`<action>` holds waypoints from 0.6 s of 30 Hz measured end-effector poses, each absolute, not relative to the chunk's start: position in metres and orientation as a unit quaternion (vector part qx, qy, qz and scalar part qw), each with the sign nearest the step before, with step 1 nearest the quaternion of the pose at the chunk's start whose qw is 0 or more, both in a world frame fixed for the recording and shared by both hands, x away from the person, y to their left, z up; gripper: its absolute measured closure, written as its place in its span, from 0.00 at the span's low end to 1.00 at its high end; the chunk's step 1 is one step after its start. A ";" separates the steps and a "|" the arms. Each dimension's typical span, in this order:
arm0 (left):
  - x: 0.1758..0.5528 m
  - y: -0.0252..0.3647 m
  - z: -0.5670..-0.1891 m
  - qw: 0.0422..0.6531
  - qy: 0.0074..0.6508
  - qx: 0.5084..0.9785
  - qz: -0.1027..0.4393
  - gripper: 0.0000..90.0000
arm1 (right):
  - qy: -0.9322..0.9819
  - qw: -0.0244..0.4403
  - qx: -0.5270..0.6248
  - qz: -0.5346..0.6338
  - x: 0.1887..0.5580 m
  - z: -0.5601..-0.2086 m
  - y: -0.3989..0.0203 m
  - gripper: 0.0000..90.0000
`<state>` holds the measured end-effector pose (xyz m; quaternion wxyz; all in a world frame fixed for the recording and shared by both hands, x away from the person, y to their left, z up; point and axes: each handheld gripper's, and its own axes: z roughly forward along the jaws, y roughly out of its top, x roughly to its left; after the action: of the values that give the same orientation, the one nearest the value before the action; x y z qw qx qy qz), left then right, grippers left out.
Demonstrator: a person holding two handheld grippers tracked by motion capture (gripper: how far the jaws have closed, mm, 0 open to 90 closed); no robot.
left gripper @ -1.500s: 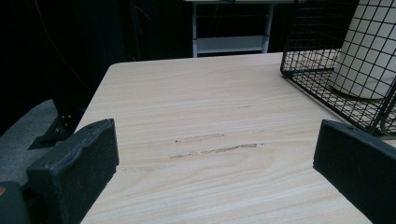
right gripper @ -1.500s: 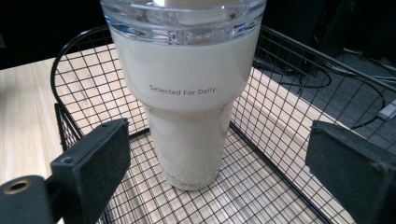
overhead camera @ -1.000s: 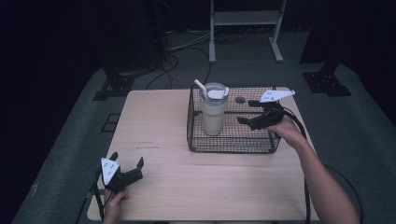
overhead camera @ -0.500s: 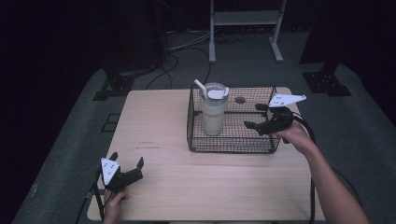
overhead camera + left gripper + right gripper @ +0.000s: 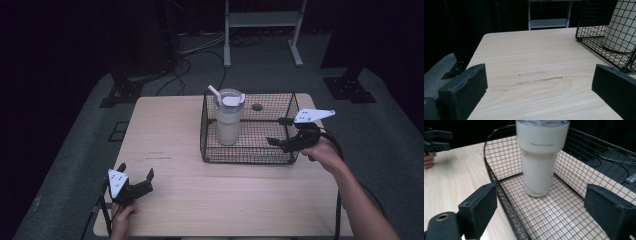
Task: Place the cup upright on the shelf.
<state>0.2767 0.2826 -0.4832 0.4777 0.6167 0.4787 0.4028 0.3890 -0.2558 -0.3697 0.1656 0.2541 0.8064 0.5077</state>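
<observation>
We count one smooth cream tumbler (image 5: 229, 121) upright in the far-left end of one black wire basket (image 5: 248, 157); our right gripper (image 5: 280, 131) and left gripper (image 5: 135, 171) both gape empty.

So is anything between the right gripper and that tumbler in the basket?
Only the wire basket's near end wall: the right gripper is open and straddles it, one jaw outside, one inside. Past the wall, the basket floor up to the tumbler is bare.

Table (image 5: 200, 200) evenly lit from above, surroundings dark; soft shadows; near jaws slightly blurred.
</observation>
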 end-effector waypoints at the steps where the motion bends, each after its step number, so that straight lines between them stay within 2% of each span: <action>1: 0.277 0.283 -0.483 0.478 0.479 0.617 0.403 0.00 | 0.806 0.166 0.254 0.508 0.389 -0.370 -0.256 0.12; 18: 0.276 0.282 -0.483 0.475 0.477 0.618 0.406 0.00 | 0.803 0.160 0.251 0.517 0.360 -0.390 -0.267 0.12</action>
<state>0.2765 0.2820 -0.4833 0.4749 0.6180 0.4773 0.4058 0.3598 -0.2672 -0.3903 0.1602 0.2515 0.8026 0.5166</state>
